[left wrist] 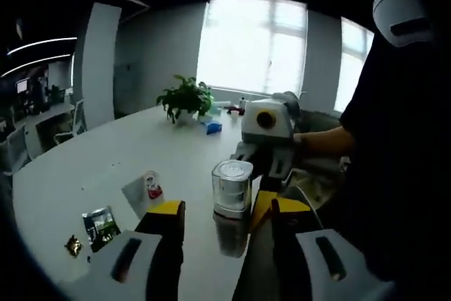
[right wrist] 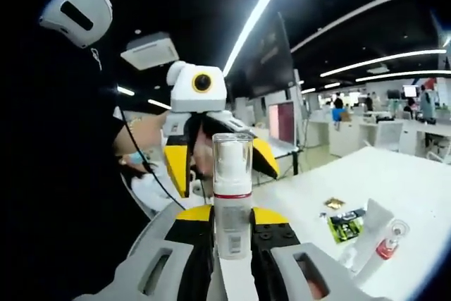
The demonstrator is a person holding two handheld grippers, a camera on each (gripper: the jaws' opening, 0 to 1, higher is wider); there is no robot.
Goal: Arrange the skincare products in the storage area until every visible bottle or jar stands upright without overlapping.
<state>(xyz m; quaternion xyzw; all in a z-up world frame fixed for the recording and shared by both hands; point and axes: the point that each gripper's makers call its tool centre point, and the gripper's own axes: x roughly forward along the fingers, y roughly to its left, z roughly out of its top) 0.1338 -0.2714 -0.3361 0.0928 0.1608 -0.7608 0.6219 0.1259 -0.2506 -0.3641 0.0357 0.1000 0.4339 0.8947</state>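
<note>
**A:** Left gripper view, left to right. What's on your table?

**B:** Near left edge, a small gold wrapper, then a dark green sachet just beside it. Next, a tube with a red cap lying flat. Far back, a potted plant with a blue item beside it, by the window.

**A:** And your left gripper?

**B:** Jaws apart, nothing between them. Straight ahead of the gap stands the clear-capped pump bottle, upright, held off the table by your right gripper, which comes in from the right and crowds that side.

**A:** Right gripper view?

**B:** Your body takes up the left. The left gripper faces you, jaws spread, just behind the bottle. Your right gripper is clamped on the bottle's lower body; it stands upright. To the right, on the table: wrapper, sachet, tube, in that order, well apart from the bottle.
</note>
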